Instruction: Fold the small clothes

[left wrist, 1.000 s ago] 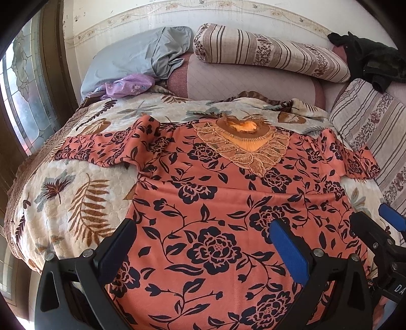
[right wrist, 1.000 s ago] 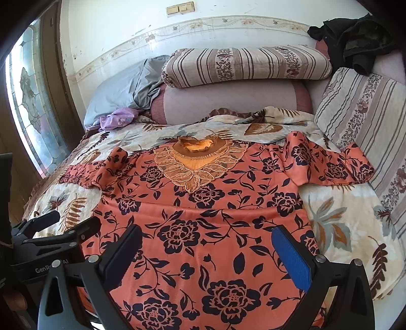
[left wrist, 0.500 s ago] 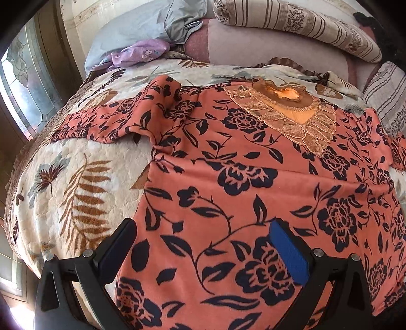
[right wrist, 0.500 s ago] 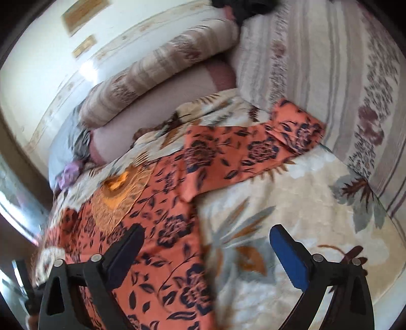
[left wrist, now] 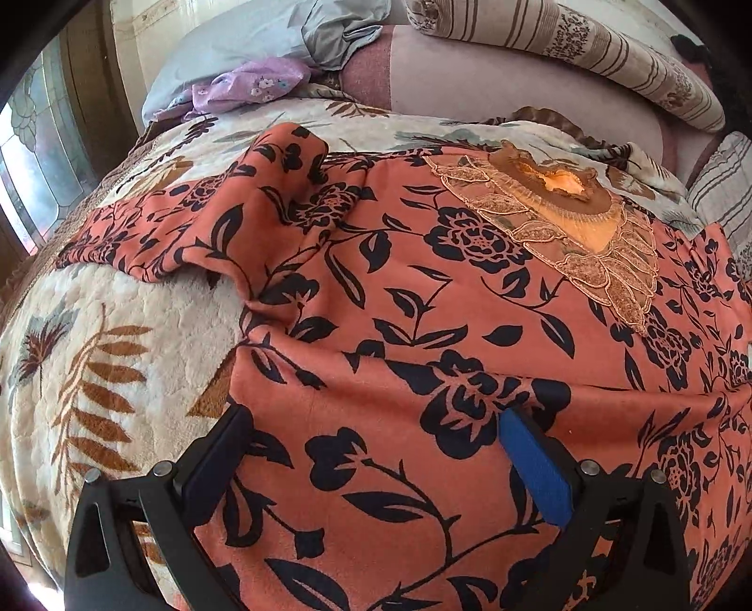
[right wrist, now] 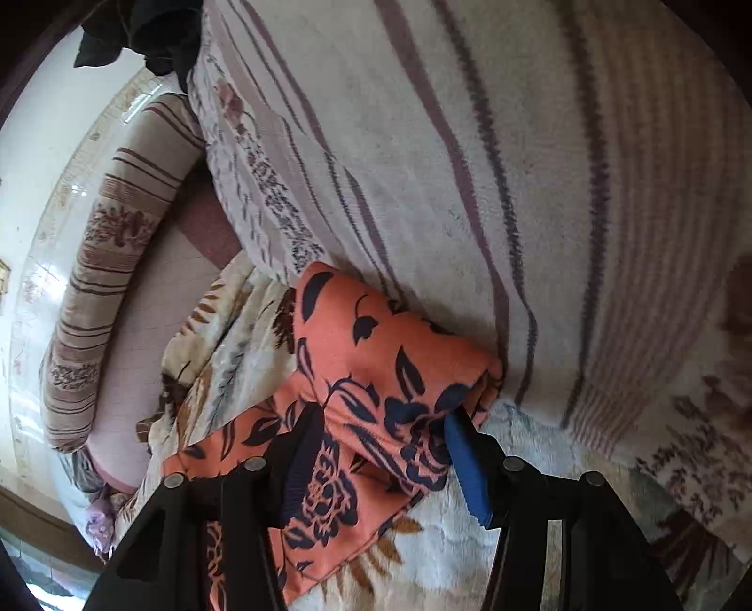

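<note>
An orange garment with dark flowers (left wrist: 423, 301) lies spread face up on the bed, its gold lace neckline (left wrist: 578, 230) toward the pillows. Its left sleeve (left wrist: 225, 221) lies rumpled on the blanket. My left gripper (left wrist: 371, 451) is open, low over the garment's left side below the armpit. My right gripper (right wrist: 380, 446) is open, its jaws on either side of the bunched end of the right sleeve (right wrist: 390, 376), which lies against a striped cushion (right wrist: 470, 164).
A cream leaf-print blanket (left wrist: 94, 357) covers the bed. Striped bolster (left wrist: 564, 42), grey pillow (left wrist: 263, 37) and purple cloth (left wrist: 249, 84) lie at the head. A window (left wrist: 33, 155) is at left. Dark clothes (right wrist: 141, 28) sit on top of the cushion.
Both grippers have moved forward and down. The left closed in on the garment's left side. The right swung right, rolled, and now brackets the right sleeve end.
</note>
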